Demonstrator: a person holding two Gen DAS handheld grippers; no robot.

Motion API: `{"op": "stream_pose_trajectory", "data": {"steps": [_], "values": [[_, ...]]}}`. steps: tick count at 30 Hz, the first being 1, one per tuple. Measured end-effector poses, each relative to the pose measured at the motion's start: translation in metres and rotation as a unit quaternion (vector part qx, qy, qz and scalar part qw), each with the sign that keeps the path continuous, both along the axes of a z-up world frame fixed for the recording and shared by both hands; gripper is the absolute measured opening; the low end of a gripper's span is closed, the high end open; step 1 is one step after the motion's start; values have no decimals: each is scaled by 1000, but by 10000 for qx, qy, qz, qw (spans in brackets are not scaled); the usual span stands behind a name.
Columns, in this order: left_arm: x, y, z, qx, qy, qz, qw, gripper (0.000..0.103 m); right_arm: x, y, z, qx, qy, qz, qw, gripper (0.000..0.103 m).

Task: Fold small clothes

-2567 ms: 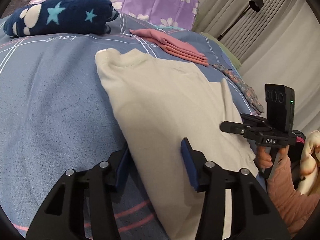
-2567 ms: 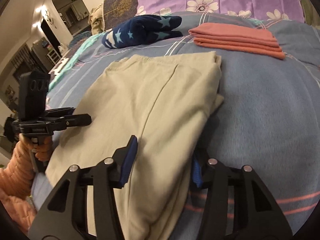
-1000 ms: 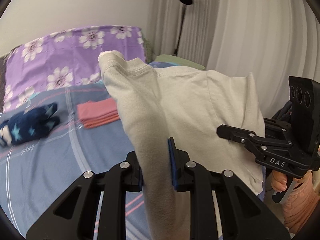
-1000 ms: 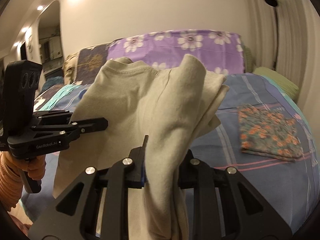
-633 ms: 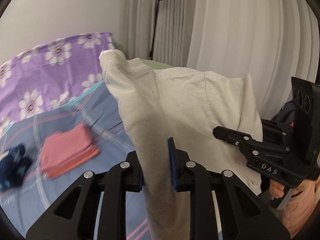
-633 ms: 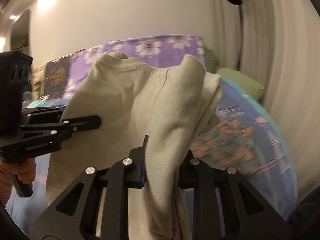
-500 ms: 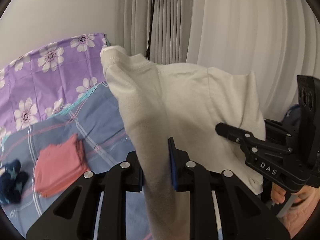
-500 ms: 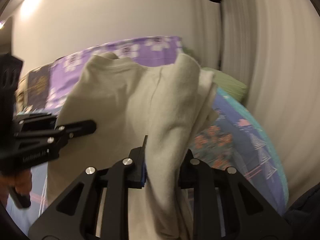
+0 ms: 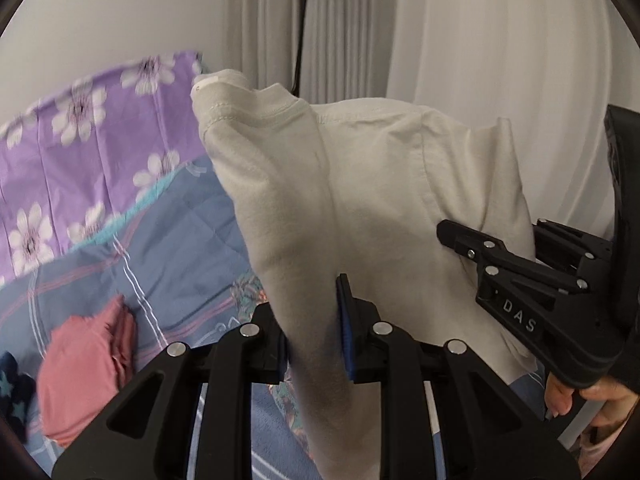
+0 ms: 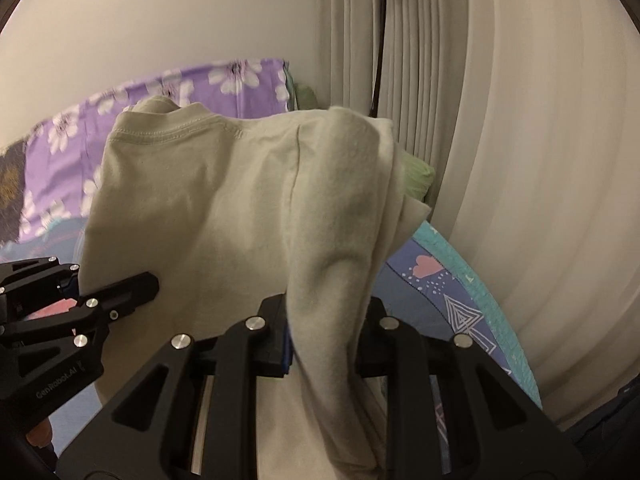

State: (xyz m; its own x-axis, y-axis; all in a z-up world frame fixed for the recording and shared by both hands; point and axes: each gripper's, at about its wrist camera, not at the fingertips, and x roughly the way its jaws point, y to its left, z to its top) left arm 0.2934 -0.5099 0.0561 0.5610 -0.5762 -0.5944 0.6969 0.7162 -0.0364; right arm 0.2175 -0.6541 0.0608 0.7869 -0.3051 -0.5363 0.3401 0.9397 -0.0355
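A cream shirt (image 9: pixel 360 184), folded lengthwise, hangs in the air above the bed, held by its lower edge. My left gripper (image 9: pixel 314 332) has a fold of it between its blue pads, which still touch the cloth while the jaws are opening. My right gripper (image 10: pixel 326 332) is shut on the shirt's other side (image 10: pixel 224 200). In the left wrist view the right gripper (image 9: pixel 460 240) shows at the right with a hand under it. The right wrist view catches the left gripper (image 10: pixel 136 286) at the left edge. The shirt's collar end stands uppermost.
Below lies a blue quilted bed (image 9: pixel 180 232) with a folded pink stack (image 9: pixel 84 364), a navy star-patterned bundle (image 9: pixel 12 400) and a floral cloth (image 9: pixel 248 296). Purple flowered pillows (image 9: pixel 80 152) and a green pillow (image 10: pixel 416 176) are at the head. Pale curtains (image 10: pixel 520 120) and a floor lamp (image 10: pixel 376 40) stand behind.
Both grippers have swung sideways with the lifted shirt, so the background has swept from the pillows toward the curtains. The shirt stays stretched between them.
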Motion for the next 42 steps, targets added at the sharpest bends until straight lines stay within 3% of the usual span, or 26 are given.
{"op": "stream_pose_trajectory", "data": {"steps": [1,3,4,6,9,12,18,22,24,26,30,33,37,39,42], "values": [[7,-3,-10,96,68,76,9999,28,12,-5,-10,-54,175,-40,9998,24],[17,-5,-30,392,40,376,9985,45,23,-6,-29,-354,568,-508,9965,48],[21,-3,-42,519,7,466,9976,47,24,-4,-39,-784,704,-992,9895,59],[24,2,-67,788,105,392,9961,48,19,0,-52,-999,782,-1138,9854,59],[16,12,-92,889,148,111,9959,50,-2,5,-72,-450,634,-667,9947,48],[5,20,-107,868,-38,71,9962,51,-9,-1,-113,-52,1002,-627,9930,42],[-14,35,-119,745,86,59,9972,51,-28,8,-129,6,508,-803,9955,44],[-25,46,-117,977,-55,-38,9952,57,-36,16,-125,76,494,-1040,9933,47],[-30,56,-111,1012,7,-83,9948,58,-45,24,-115,81,549,-1142,9919,56],[-36,69,-104,852,78,-110,9963,58,-70,37,-105,225,299,-1003,9943,69],[-63,98,-87,460,-39,-38,9989,75,-115,61,-93,422,42,-845,9955,73],[-87,112,-76,362,-265,2,9990,81,-133,73,-87,693,79,-823,9942,74],[-122,131,-60,233,-543,-1,9983,84,-164,94,-72,834,-205,-893,9923,77],[-140,144,-50,156,-736,-13,9972,90,-176,104,-68,866,-269,-896,9918,78],[-163,160,-39,43,-952,-18,9954,92,-191,123,-62,774,-227,-903,9926,79]]}}
